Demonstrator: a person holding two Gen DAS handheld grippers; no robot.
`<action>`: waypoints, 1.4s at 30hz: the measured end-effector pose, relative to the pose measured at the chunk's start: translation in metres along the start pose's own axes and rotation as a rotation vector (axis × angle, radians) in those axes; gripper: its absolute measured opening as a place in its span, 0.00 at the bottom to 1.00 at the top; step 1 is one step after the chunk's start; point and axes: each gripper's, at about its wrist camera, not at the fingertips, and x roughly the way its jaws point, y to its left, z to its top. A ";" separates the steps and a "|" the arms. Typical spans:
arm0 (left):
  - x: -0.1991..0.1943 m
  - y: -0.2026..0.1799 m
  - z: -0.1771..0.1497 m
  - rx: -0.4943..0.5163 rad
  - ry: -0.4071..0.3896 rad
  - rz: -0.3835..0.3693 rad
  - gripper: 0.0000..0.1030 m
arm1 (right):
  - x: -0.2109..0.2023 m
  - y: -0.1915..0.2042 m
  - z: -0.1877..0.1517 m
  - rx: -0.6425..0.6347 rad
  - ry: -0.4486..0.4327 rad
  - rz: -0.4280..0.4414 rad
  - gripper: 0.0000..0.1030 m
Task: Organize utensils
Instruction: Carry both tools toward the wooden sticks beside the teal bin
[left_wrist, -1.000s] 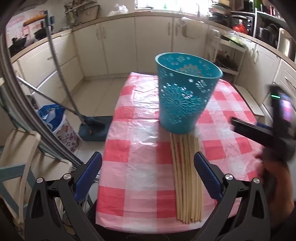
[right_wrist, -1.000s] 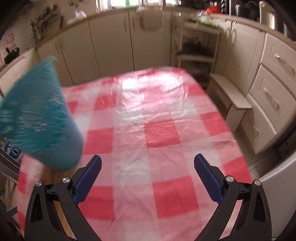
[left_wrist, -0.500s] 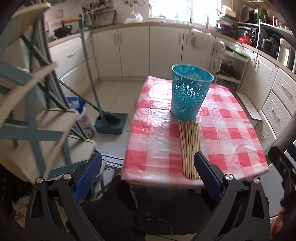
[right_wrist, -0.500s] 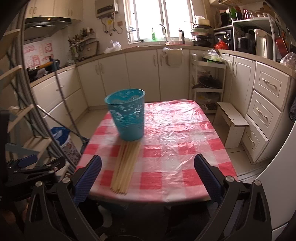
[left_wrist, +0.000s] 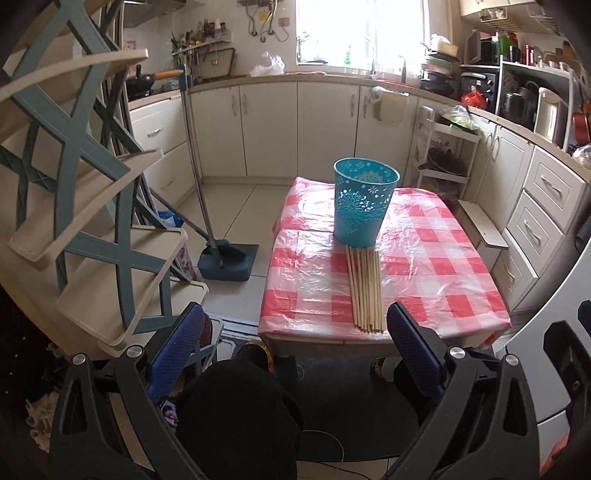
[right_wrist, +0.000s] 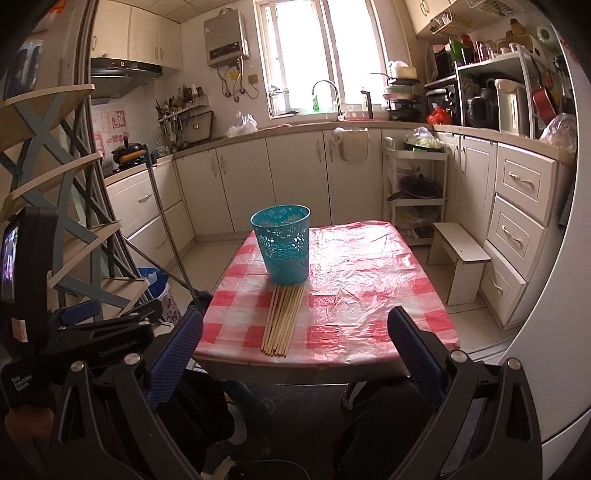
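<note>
Chopsticks (left_wrist: 364, 291) lie bundled against teal basket (left_wrist: 365, 201) (upright); left tool (left_wrist: 295, 350) and right tool (right_wrist: 295, 354) spread, empty.

Some things are hidden or cut off

The far ends of the chopsticks (left_wrist: 364, 290) touch the blue basket (left_wrist: 364, 206), and its inside cannot be seen. The surface's (right_wrist: 369, 280) legs are hidden in the dark below. The rack (left_wrist: 85, 206) runs off the left edge. The small screen (right_wrist: 8, 258) is too blurry to read.

Daylight pours through the window (right_wrist: 317, 55) (blown out to white), leaving glare on the plastic tablecloth (right_wrist: 354, 273); both views are sharp, with fisheye bending and dark corners.
</note>
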 end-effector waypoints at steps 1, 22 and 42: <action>-0.004 0.000 0.000 0.000 -0.004 -0.003 0.92 | -0.003 0.002 0.000 -0.001 -0.006 0.004 0.93; -0.040 0.002 0.004 0.007 -0.059 -0.010 0.92 | -0.038 0.007 0.005 -0.018 -0.074 0.013 0.93; -0.044 0.005 0.004 0.002 -0.066 -0.009 0.92 | -0.043 0.008 0.005 -0.018 -0.077 0.014 0.93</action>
